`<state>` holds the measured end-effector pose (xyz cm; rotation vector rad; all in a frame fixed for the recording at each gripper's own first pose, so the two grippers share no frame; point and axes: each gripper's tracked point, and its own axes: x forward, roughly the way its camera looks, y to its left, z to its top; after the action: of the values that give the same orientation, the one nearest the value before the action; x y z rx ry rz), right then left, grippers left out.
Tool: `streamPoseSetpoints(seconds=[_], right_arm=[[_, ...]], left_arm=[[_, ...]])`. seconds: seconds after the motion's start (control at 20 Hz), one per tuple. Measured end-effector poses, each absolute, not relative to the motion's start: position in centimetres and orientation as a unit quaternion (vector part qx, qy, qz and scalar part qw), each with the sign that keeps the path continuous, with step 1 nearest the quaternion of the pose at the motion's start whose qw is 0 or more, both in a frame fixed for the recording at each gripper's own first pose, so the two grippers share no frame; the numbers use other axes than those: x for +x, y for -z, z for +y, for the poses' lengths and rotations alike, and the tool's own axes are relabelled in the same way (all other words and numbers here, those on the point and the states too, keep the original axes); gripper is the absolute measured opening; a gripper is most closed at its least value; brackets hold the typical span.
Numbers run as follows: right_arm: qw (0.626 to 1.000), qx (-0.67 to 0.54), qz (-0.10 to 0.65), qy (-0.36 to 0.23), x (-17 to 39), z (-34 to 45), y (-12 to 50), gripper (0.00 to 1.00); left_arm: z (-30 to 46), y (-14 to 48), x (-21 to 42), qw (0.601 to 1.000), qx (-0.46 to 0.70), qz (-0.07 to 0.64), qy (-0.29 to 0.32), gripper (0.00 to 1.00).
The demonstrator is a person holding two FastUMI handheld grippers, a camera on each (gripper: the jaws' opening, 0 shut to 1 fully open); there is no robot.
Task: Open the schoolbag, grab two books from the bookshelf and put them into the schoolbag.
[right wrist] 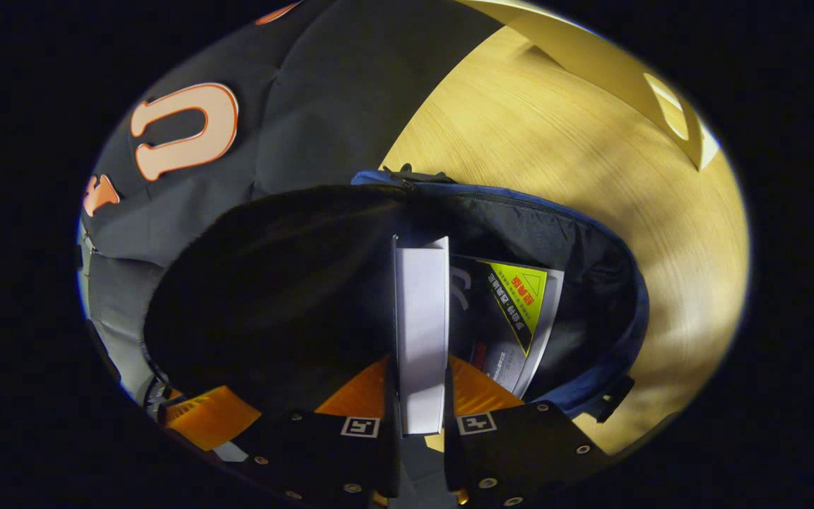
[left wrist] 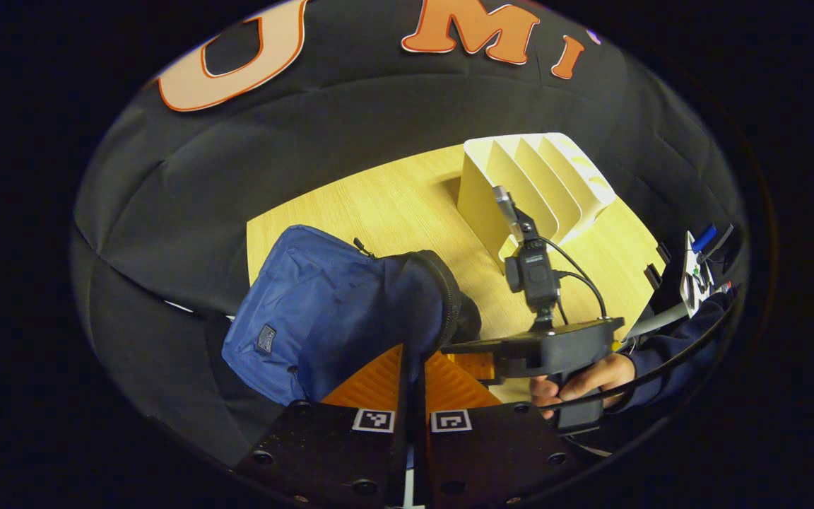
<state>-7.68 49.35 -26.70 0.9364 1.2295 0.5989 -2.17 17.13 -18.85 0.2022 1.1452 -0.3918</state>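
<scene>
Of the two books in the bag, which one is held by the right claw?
The plain white book, edge-on between the right claw fingers. The other book, with a yellow-green triangle on its cover, lies loose inside the blue schoolbag.

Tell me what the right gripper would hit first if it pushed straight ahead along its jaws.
Likely the dark inside of the schoolbag: the right gripper holds a white book edge-on into the bag's open mouth, beside another book already inside. Depth is unclear.

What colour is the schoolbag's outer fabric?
Blue; the schoolbag shows it best in the left gripper view.
</scene>
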Motion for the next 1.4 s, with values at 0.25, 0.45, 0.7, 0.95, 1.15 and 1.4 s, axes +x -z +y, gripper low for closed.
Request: streamPoseSetpoints(seconds=[0.25,0.45,0.7,0.95,1.15,1.4], right_arm=[[0.706,0.313,0.577,-0.266,-9.0,47.3,27.2,0.43],[0.714,0.260,0.567,-0.318,-9.8,46.4,23.9,0.83],[0.741,0.221,0.543,-0.329,-9.0,43.3,21.2,0.91],[0.810,0.206,0.468,-0.288,-4.7,36.4,19.0,0.94],[0.856,0.181,0.419,-0.245,-1.2,29.9,17.5,0.95],[0.899,0.135,0.361,-0.208,2.2,22.8,14.5,0.96]], left_arm=[[17.8,18.8,-2.1,0.826,0.062,0.532,0.173,0.05],[18.4,18.4,-1.7,0.834,0.051,0.526,0.160,0.05],[18.0,18.6,-1.8,0.835,0.058,0.525,0.151,0.05],[16.5,18.7,-2.8,0.836,0.054,0.524,0.153,0.15],[14.5,19.3,-3.4,0.833,0.056,0.528,0.155,0.27],[12.0,20.4,-4.2,0.826,0.058,0.535,0.165,0.70]])
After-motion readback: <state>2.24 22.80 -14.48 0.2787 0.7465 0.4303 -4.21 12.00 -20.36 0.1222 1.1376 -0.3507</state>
